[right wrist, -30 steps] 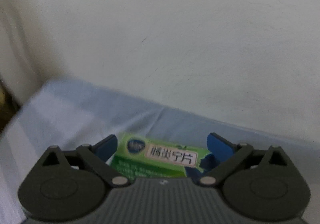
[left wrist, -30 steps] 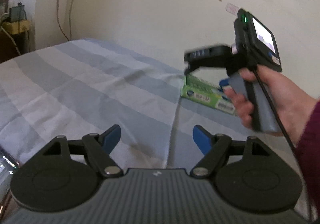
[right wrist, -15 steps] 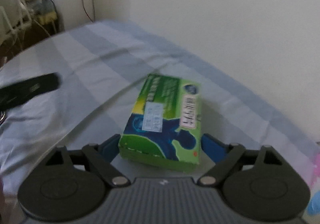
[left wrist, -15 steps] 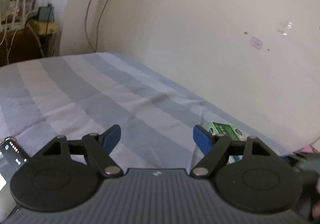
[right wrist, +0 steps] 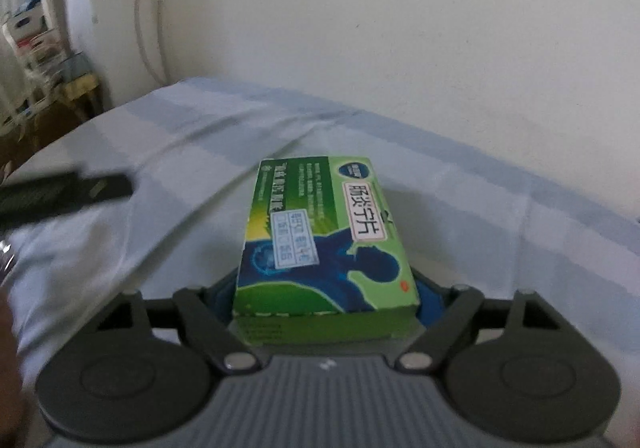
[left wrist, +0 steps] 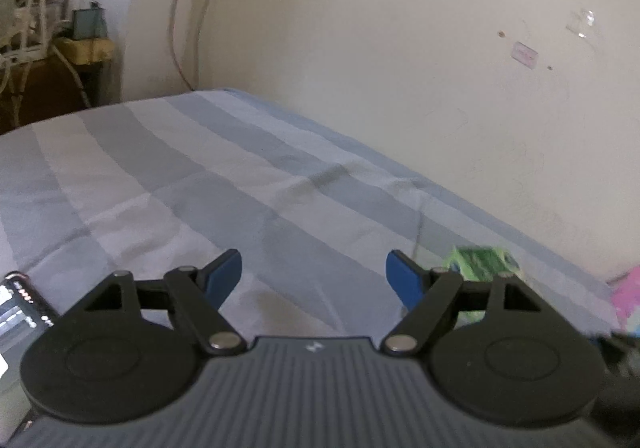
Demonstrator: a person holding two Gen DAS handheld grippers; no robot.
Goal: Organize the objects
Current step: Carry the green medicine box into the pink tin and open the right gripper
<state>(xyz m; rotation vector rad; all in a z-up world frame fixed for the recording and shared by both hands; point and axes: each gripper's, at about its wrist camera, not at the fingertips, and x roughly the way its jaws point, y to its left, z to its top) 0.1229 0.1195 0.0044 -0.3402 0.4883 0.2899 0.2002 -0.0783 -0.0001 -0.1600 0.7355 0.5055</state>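
The right claw (right wrist: 326, 302) has just been closing, and the box (right wrist: 320, 240) now sits between its blue pads, which hug both long sides of the near end — it is clenched on the box. The box is green and blue with a white label of dark characters along its right edge, and it points away from the claw, its far end reaching out over the bed (right wrist: 500, 208). Whether its underside touches the sheet cannot be told from this view. Beyond the box the striped blue-and-grey sheet runs up to a pale wall (right wrist: 360, 28), where a cord (right wrist: 144, 8) hangs down near the left corner. At the left edge of the right wrist view a dark, blurred bar (right wrist: 64, 194) juts in over the sheet; what it is cannot be made out. The left claw (left wrist: 314, 280) is released, its blue pads standing well apart with nothing but bare sheet between them. It hangs over the bed (left wrist: 200, 188), apart from the box (left wrist: 482, 262), which shows as a small green blur just past the right finger, near the foot of the wall (left wrist: 400, 48). At the lower left edge of that view lies a phone (left wrist: 16, 308) with its screen lit — only a corner shows. Something pink (left wrist: 628, 294) sits at the right edge by the wall.
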